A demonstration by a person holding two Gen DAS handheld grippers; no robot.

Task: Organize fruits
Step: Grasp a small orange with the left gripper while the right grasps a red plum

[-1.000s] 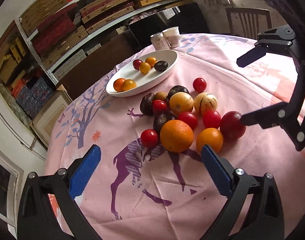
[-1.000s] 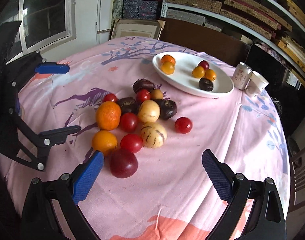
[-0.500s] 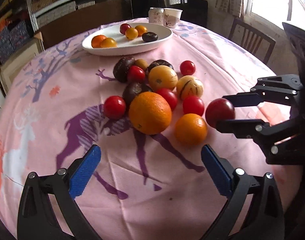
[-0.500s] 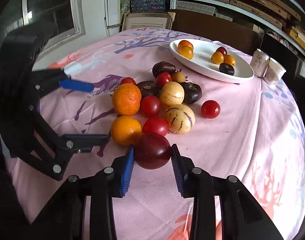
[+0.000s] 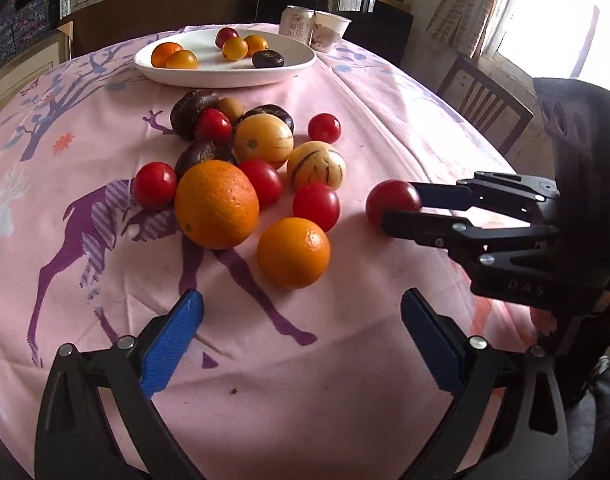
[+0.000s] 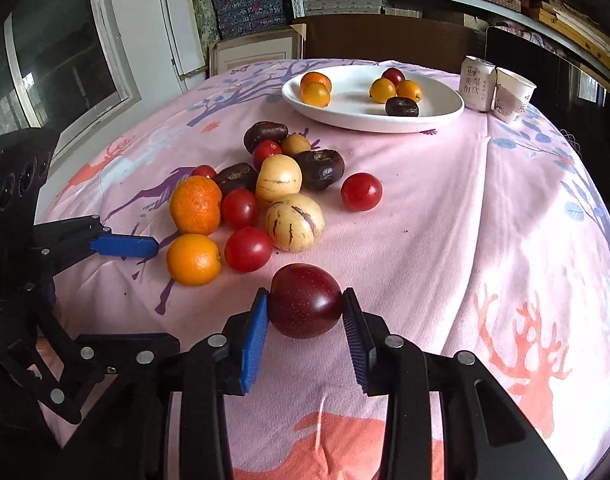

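**A:** Where was the dark red plum (image 6: pixel 305 300) at that moment?

**B:** Clamped between the blue pads of the right claw (image 6: pixel 305 316), on the near side of the fruit pile (image 6: pixel 261 196), a little apart from it. I could not tell whether it was touching the pink cloth of the bench (image 6: pixel 485 220) or just above it. The white plate (image 6: pixel 345 116) sat well beyond the pile.

**A:** How would it handle, do you think?

**B:** Probably light, firm under a smooth, slightly slick skin, and round enough to squirt out if pinched off-centre. The pads met it on opposite sides at about its widest part, which looked like the right hold. Too hard a squeeze could bruise it.

**A:** And the left claw (image 5: pixel 301 340)?

**B:** Spread wide, gripping nothing, on the near side of the pile, facing the small orange (image 5: pixel 293 252).

**A:** What had changed from a second before?

**B:** Back then both claws were open and the plum lay against the pile's near edge beside the small orange. Half a second later the right one had shut around it. By this moment the plum stood clear of the pile, and the left camera had swung lower and closer to the fruit.
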